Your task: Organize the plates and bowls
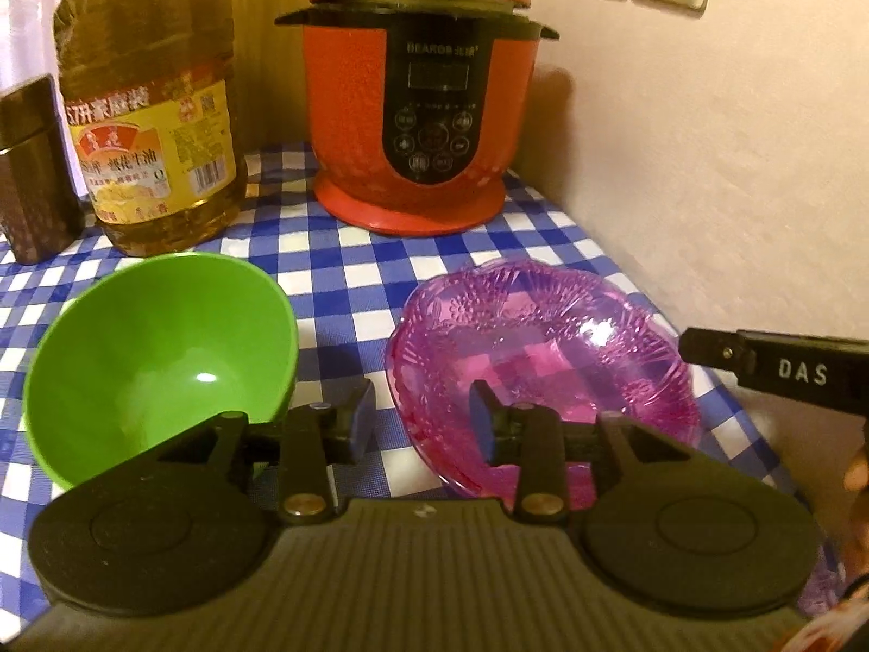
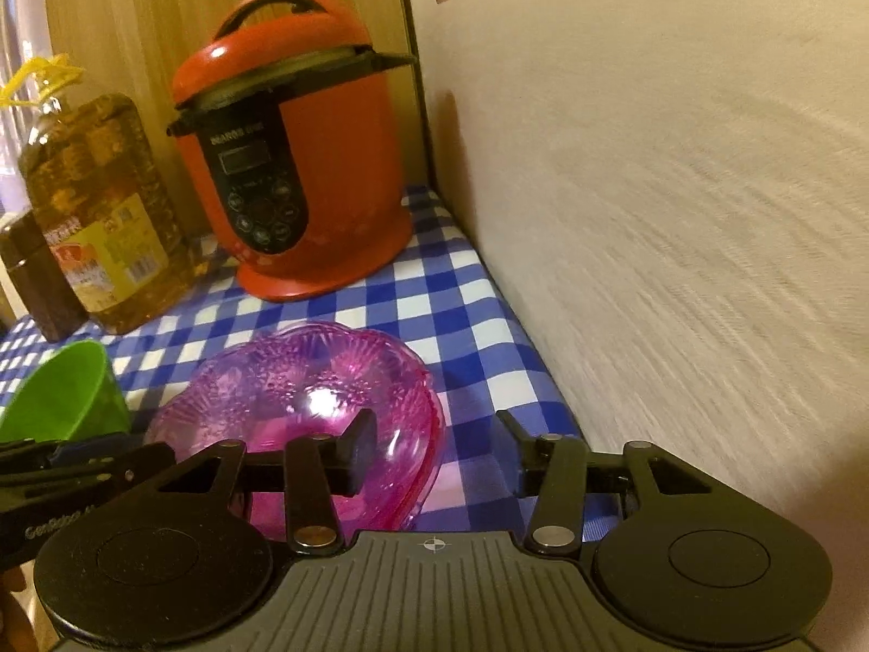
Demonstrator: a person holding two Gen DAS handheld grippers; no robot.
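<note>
A see-through purple bowl [image 1: 543, 348] with a moulded flower pattern sits on the checked cloth, and a green bowl [image 1: 157, 358] stands to its left, apart from it. My left gripper [image 1: 422, 418] is open astride the purple bowl's left rim, one finger inside and one outside, pads off it. In the right wrist view my right gripper [image 2: 437, 440] is open astride the purple bowl's [image 2: 304, 396] right rim in the same way. The right gripper's finger [image 1: 711, 350] shows at the bowl's right edge. The green bowl [image 2: 65, 407] is at the left edge.
A red electric cooker [image 1: 418, 125] stands at the back of the blue-and-white checked cloth [image 1: 337, 277]. A large oil bottle [image 1: 152, 125] and a dark tin [image 1: 32, 174] stand at the back left. A wall [image 2: 679, 217] runs close along the right side.
</note>
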